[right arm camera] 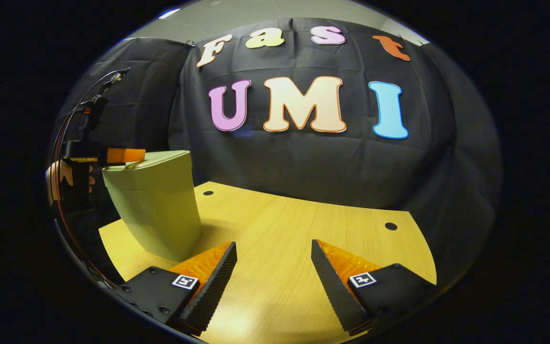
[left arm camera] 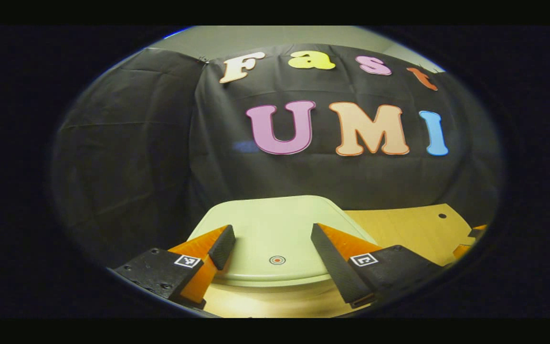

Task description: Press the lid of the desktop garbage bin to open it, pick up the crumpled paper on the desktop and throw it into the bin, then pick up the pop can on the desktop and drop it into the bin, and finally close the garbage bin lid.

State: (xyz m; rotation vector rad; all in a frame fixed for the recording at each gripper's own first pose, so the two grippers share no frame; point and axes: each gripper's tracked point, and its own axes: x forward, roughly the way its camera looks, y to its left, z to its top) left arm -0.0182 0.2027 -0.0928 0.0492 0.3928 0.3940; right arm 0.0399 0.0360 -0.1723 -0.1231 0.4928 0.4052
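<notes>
While my left gripper (left arm camera: 271, 239) hovers released over the closed lid (left arm camera: 275, 224) of the bin (right arm camera: 158, 205) near the table's (right arm camera: 303, 248) left edge, my right gripper (right arm camera: 273, 260) hangs released above bare wood.

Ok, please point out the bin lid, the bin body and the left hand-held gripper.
bin lid (left arm camera: 275, 229): left gripper view, flat top surface.
bin body (right arm camera: 160, 215): right gripper view, front wall.
left hand-held gripper (left arm camera: 271, 248): left gripper view, midway between its fingertips.
</notes>
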